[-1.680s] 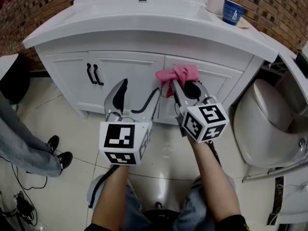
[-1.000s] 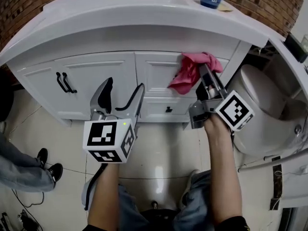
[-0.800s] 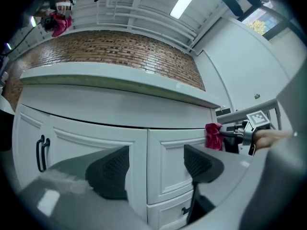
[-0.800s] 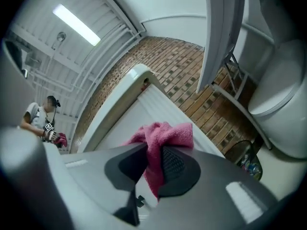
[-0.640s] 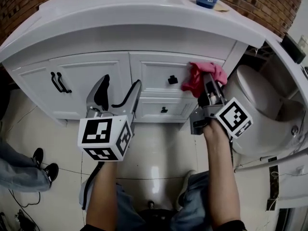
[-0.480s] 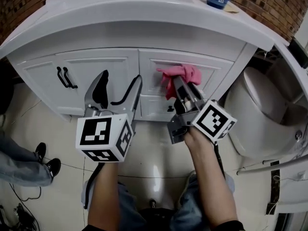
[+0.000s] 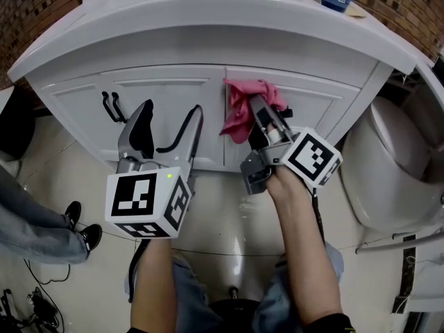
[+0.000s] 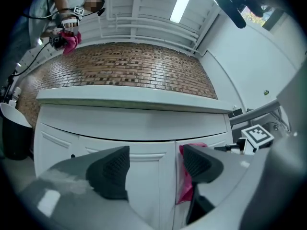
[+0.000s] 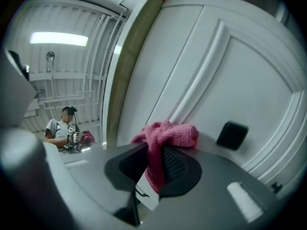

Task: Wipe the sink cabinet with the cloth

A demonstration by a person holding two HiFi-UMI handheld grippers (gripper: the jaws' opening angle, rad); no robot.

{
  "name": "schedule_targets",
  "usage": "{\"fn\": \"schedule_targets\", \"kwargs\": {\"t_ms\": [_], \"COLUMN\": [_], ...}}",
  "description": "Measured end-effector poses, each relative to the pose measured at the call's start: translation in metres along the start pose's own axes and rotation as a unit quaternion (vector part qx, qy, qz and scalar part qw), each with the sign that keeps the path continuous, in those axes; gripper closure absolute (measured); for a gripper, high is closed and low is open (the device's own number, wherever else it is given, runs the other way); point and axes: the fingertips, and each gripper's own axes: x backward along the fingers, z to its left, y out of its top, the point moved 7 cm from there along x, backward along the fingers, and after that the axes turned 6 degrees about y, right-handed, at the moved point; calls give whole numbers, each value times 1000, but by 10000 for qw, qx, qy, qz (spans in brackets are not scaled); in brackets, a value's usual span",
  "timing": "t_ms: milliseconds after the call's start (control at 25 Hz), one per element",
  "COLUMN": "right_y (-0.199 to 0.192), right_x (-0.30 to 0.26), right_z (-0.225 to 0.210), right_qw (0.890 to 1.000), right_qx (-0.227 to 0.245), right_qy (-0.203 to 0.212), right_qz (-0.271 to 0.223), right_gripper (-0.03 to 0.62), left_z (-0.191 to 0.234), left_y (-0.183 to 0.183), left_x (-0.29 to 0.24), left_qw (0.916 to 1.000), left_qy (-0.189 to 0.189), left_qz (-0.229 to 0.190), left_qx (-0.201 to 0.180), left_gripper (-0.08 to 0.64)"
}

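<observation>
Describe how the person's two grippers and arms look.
The left gripper and right gripper have grey metal bodies and curved black jaws, ribbed inside. Each carries a white cube with black square markers; the left cube shows a small green light. A black cable hangs beside the left forearm; both forearms are bare.

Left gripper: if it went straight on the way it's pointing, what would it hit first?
Probably the white cabinet door. The left gripper is open and empty, and nothing else shows in between, though depth is hard to judge.
</observation>
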Motion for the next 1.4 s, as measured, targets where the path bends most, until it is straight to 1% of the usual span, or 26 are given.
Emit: {"fn": "schedule_targets", "kwargs": {"t_ms": [80, 200, 280, 400, 480, 560, 640, 680, 760, 800, 840, 880, 920, 1000, 1080, 1160, 1200, 1240, 1320, 1400], "right_y": [23, 62, 90, 125, 139, 141, 129, 119, 89, 70, 51, 32, 13, -21, -47, -65, -70, -70, -57, -33], "right_x": [21, 58, 86, 126, 142, 146, 135, 123, 91, 75, 64, 57, 48, 24, 5, -6, -11, -15, -17, -8], "right_z": [-9, -24, -35, -49, -55, -57, -50, -43, -22, -13, -7, -5, -3, 3, 4, 1, -1, -1, -3, -7], "right_qw": [9995, 9968, 9922, 9822, 9753, 9735, 9791, 9844, 9943, 9964, 9965, 9950, 9941, 9957, 9960, 9953, 9953, 9957, 9969, 9981], "right_qx": [-78, -41, 33, 316, 485, 565, 559, 581, 661, 666, 663, 658, 617, 390, 10, -288, -346, -357, -441, -500], "right_qy": [-237, -596, -877, -1343, -1591, -1652, -1436, -1205, -606, -433, -504, -701, -741, -312, 31, 56, 60, 120, 234, 161], "right_qz": [-172, -536, -880, -1276, -1451, -1479, -1329, -1144, -585, -282, 10, 276, 493, 776, 890, 923, 907, 850, 609, 321], "right_gripper": [535, 535, 535, 535, 535, 535, 535, 535, 535, 535, 535, 535, 535, 535, 535, 535, 535, 535, 535, 535], "left_z": [-1, -6, -11, -18, -20, -20, -19, -19, -20, -20, -21, -22, -22, -21, -19, -15, -13, -10, -8, -8], "left_y": [-3, -10, -14, -16, -15, -15, -16, -17, -16, -16, -15, -15, -14, -12, -10, -9, -8, -8, -9, -10], "left_x": [-4, -11, -15, -17, -18, -19, -19, -19, -18, -18, -17, -17, -15, -12, -10, -9, -8, -8, -7, -7], "left_qw": [10000, 9999, 9998, 9995, 9995, 9995, 9995, 9995, 9995, 9995, 9995, 9996, 9996, 9996, 9997, 9998, 9998, 9999, 9999, 9998], "left_qy": [-43, -114, -179, -275, -301, -293, -282, -281, -281, -280, -278, -277, -273, -257, -227, -195, -180, -161, -131, -145], "left_qz": [23, 76, 122, 128, 113, 108, 117, 121, 118, 112, 104, 93, 80, 56, 51, 53, 55, 61, 92, 106], "left_qx": [-5, -1, -19, -49, -51, -27, 18, 38, 50, 46, 44, 48, 59, 84, 75, 35, 19, 12, 18, 5], "left_gripper": [206, 206, 206, 206, 206, 206, 206, 206, 206, 206, 206, 206, 206, 207, 209, 209, 209, 209, 210, 210]}}
